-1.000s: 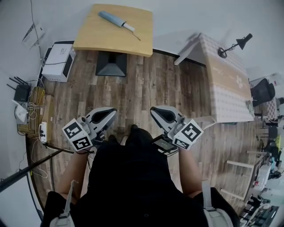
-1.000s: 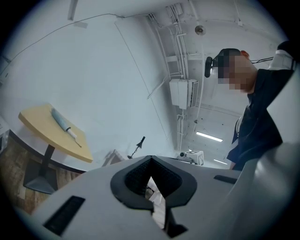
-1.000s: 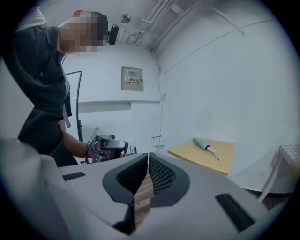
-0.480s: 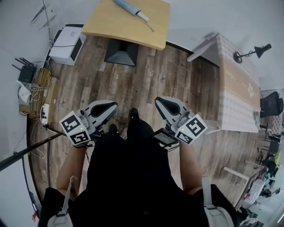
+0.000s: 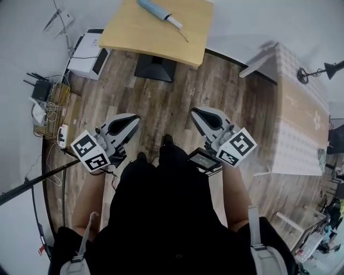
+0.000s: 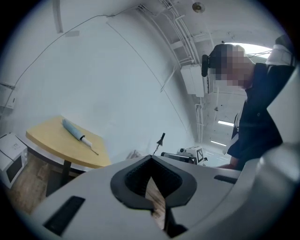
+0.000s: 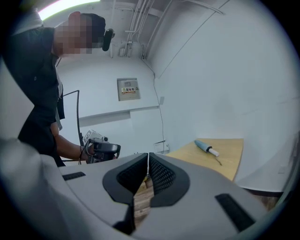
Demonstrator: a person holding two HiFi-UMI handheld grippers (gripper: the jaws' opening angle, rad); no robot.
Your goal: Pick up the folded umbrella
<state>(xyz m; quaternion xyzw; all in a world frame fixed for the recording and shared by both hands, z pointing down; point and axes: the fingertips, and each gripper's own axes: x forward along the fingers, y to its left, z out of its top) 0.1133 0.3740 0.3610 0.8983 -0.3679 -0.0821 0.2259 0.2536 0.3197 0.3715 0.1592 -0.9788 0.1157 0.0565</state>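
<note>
Bare wooden floor (image 5: 177, 102) lies open from the left gripper (image 5: 134, 117) and right gripper (image 5: 196, 111) to the yellow table (image 5: 140, 32), with only its dark pedestal base (image 5: 155, 69) standing under the near edge. At the left, a white box (image 5: 88, 48), a cable tangle (image 5: 54, 110) with what may be a router (image 5: 40, 90), and a slanting black pole (image 5: 37, 182) crowd the wall side. At the right stands a long patterned table (image 5: 301, 134). The tabletop is bare around the folded umbrella (image 5: 159, 12).

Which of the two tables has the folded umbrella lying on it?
The bare light-wood table holds the umbrella; the cloth-covered table carries a black desk lamp instead.
</note>
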